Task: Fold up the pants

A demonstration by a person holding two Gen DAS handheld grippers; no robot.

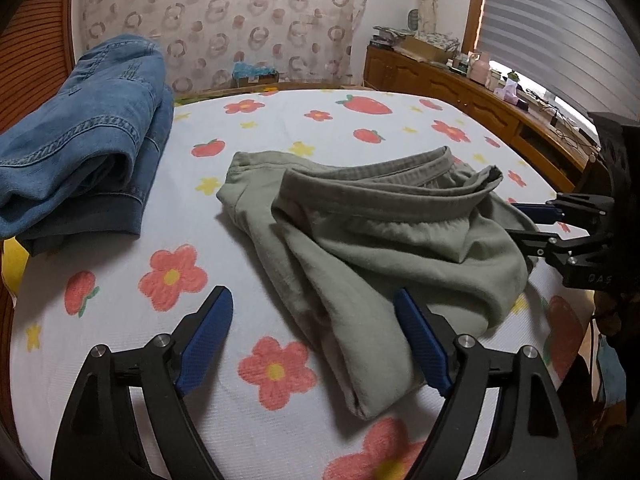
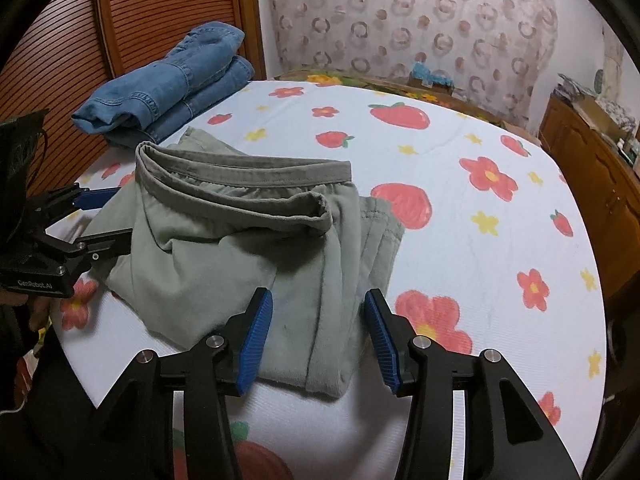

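The grey-green pants are lying folded into a rumpled bundle on the flower-printed bedsheet, near its front edge. Their elastic waistband is gaping open on top, while the folded legs are reaching toward the sheet's front edge.

It was a home bedroom: a bed with a flower-and-strawberry sheet, patterned curtain behind, a cluttered wooden dresser, and a blind-covered window.

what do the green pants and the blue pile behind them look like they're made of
Green pants: likely soft matte cotton knit, sweatpant-like; gathered waistband, limp rounded folds. Blue pile: denim, faded wash; contrast seam stitching, stiffer thick folds.
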